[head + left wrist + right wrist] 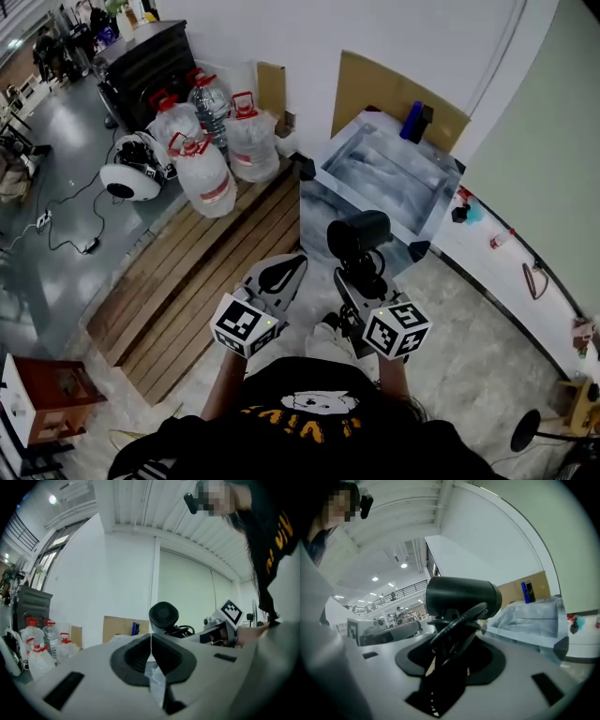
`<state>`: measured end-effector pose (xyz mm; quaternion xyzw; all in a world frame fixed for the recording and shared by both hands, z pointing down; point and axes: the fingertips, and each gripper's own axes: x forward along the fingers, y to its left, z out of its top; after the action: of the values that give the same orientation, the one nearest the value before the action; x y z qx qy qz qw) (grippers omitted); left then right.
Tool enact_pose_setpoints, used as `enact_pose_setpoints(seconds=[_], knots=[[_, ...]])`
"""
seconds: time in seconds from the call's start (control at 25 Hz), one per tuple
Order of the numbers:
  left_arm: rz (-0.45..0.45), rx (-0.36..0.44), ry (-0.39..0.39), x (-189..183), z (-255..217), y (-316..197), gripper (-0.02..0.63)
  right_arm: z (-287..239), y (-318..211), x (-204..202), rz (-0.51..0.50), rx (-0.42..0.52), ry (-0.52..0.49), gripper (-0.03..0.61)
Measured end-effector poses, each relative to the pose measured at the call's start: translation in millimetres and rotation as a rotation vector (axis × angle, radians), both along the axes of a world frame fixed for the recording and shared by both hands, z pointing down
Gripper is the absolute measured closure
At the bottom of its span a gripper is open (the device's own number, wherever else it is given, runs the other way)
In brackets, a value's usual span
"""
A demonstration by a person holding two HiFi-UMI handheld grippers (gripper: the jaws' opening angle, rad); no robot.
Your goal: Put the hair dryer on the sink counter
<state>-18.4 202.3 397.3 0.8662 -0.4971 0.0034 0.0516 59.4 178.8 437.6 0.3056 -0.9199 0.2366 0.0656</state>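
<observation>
"Where's the dryer?"

"Up in the air. The black hair dryer with its cord wound round the handle (358,234) is clenched in the right tongs (356,274), a little below the middle of the frame. The handle runs back along the tongs and the stubby barrel sits crosswise on top."

"And the other hand?"

"The left tongs (289,265) are pressed together on nothing. They're just beside the right ones, towards the left of the frame."

"So which way does it have to go?"

"Ahead and slightly right. The grey marbled sink worktop (314,211) fills the upper middle and right of the frame, directly beyond the barrel. The right hand is the nearer one, and it already has the load, so I'd say it only needs to carry on forward."

"Anything in the way?"

"Not that I can see. A dark blue bottle (412,120) stands at the far rim, well apart from the near ledge. I'd lay the dryer down on that near ledge with the barrel across, clear of the basin."
</observation>
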Motion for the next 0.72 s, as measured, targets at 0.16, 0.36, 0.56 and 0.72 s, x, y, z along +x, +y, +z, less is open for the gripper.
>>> enact_pose_setpoints(seconds=[0.16, 0.36, 0.56, 0.72], knots=[[0.008, 0.009, -0.009, 8, -9, -63, 0.604, -1, -54, 7, -0.007, 0.010, 0.017, 0.400], [0.030, 0.016, -0.010, 26, -16, -128, 0.604, 0, -119, 22, 0.007, 0.009, 0.010, 0.400], [0.038, 0.003, -0.003, 40, -13, -176, 0.604, 6, -164, 35, 0.003, -0.004, 0.010, 0.400], [0.037, 0.016, -0.019, 50, -17, -202, 0.604, 7, -191, 44, -0.003, -0.009, 0.004, 0.400]])
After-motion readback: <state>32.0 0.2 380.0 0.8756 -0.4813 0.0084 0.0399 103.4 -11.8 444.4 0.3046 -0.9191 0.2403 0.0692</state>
